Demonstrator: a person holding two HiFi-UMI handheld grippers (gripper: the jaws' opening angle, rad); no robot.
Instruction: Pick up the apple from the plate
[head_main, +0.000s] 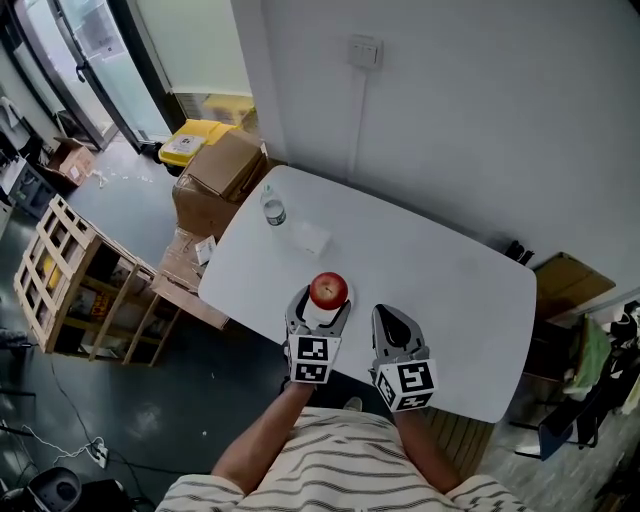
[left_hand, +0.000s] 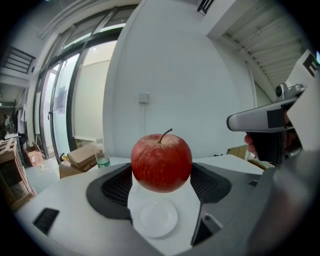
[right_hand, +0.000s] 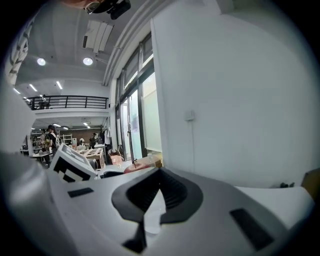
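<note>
A red apple (head_main: 328, 290) with a short stem is held between the dark pads of my left gripper (head_main: 322, 304), which is shut on it. In the left gripper view the apple (left_hand: 161, 162) hangs in the air above a small white plate (left_hand: 158, 218) that rests on the white table (head_main: 450, 300). My right gripper (head_main: 392, 322) hovers just to the right of the left one, its jaws shut with nothing between them. In the right gripper view the fingertips meet, and the top of the apple (right_hand: 134, 168) shows to the left, past them.
A clear water bottle (head_main: 273, 210) and a flat white item (head_main: 312, 238) lie at the table's far left. Cardboard boxes (head_main: 222, 170) and a wooden crate (head_main: 80, 290) stand on the floor to the left. A white wall runs behind the table.
</note>
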